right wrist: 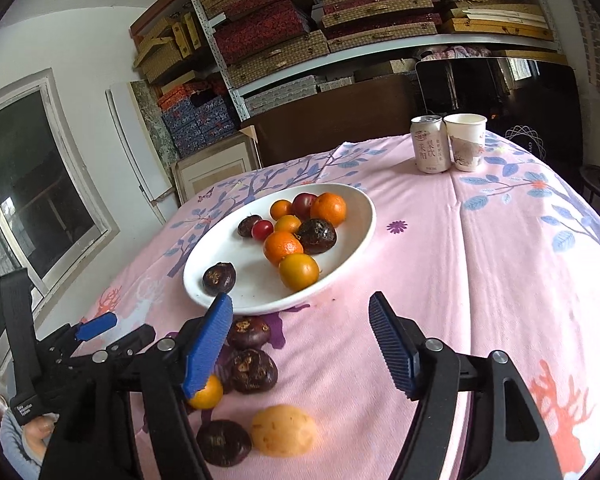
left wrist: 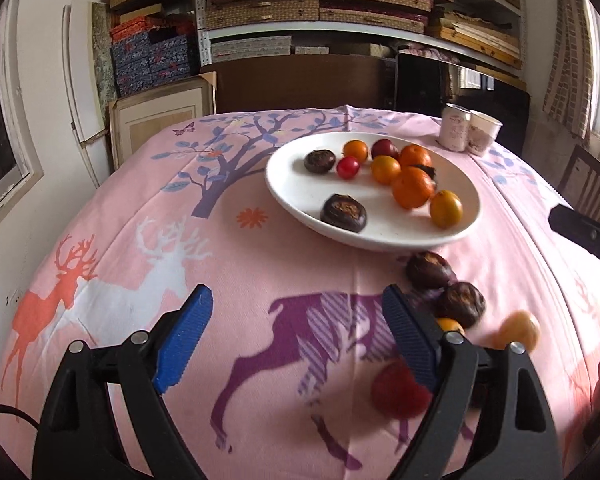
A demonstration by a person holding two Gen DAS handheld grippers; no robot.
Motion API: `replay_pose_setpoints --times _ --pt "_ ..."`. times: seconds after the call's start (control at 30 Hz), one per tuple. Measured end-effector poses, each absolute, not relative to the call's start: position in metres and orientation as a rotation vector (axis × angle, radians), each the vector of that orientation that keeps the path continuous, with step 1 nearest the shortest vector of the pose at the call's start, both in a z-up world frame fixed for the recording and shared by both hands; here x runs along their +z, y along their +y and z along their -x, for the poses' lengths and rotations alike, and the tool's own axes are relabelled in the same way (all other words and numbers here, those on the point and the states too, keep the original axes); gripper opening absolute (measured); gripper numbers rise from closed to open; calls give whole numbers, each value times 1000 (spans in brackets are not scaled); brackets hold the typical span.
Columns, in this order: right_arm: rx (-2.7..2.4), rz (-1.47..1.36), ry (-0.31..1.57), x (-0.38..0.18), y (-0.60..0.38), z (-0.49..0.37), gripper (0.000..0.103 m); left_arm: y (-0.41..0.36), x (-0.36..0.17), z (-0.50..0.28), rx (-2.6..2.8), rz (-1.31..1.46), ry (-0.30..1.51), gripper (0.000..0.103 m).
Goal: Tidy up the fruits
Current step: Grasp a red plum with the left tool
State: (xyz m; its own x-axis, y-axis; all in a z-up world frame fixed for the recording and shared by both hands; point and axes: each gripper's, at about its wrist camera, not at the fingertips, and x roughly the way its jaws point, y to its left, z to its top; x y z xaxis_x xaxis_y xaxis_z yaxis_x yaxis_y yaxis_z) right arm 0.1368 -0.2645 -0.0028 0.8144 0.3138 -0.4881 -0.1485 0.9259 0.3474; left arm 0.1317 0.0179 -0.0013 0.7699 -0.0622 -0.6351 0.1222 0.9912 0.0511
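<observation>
Both hand-held tools were empty, jaws spread wide with nothing between the ribbed blue pads: the left gripper [left wrist: 296, 316] hung over the purple deer printed on the pink tablecloth [left wrist: 260, 272], and the right gripper [right wrist: 300, 320] hovered just in front of the white plate [right wrist: 356, 216]. The loose fruit still to be gathered lay on the cloth just before the plate's near rim, between the two tools. From the left gripper it sat to the right of the right-hand finger; from the right gripper it sat down and to the left, at and under the left-hand finger. It was a tight cluster: dark, wrinkled, flattened water chestnuts [right wrist: 253, 365], a small smooth kumquat [right wrist: 206, 394] half hidden by the blue pad, a pale yellow pitted round fruit [right wrist: 283, 430], and a blurred red fruit [left wrist: 396, 390]. None had a marked long axis, so approach angle probably mattered little. The right gripper looked nearer to the chestnuts. The plate already held glossy oranges [right wrist: 283, 247], a cherry tomato [right wrist: 262, 229] and more chestnuts.
</observation>
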Motion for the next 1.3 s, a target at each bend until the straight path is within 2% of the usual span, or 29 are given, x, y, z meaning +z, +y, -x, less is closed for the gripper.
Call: replay_pose_setpoints --times 0.13,0.33,0.37,0.43,0.53,0.87,0.93,1.3 --pt "252 -352 568 -6 -277 -126 75 4 -4 -101 -191 -155 663 87" --pt "258 -352 575 -7 -276 -127 75 -4 -10 -98 -295 -153 709 86" --pt "258 -353 574 -7 -276 -126 75 -6 -12 -99 -306 -155 724 83" --pt "258 -354 576 -7 -276 -126 75 -10 -16 -103 -339 -160 758 69" --pt "259 -353 580 -6 -275 -126 75 -13 -21 -106 -365 -158 789 55" --pt "259 -350 590 -7 -273 -127 75 -12 -32 -117 -399 -117 875 47" --pt "259 -351 596 -8 -273 -128 75 -7 -32 -118 -383 -98 878 37" --pt "295 -305 728 -31 -260 -127 75 19 -24 -123 -254 -27 836 37"
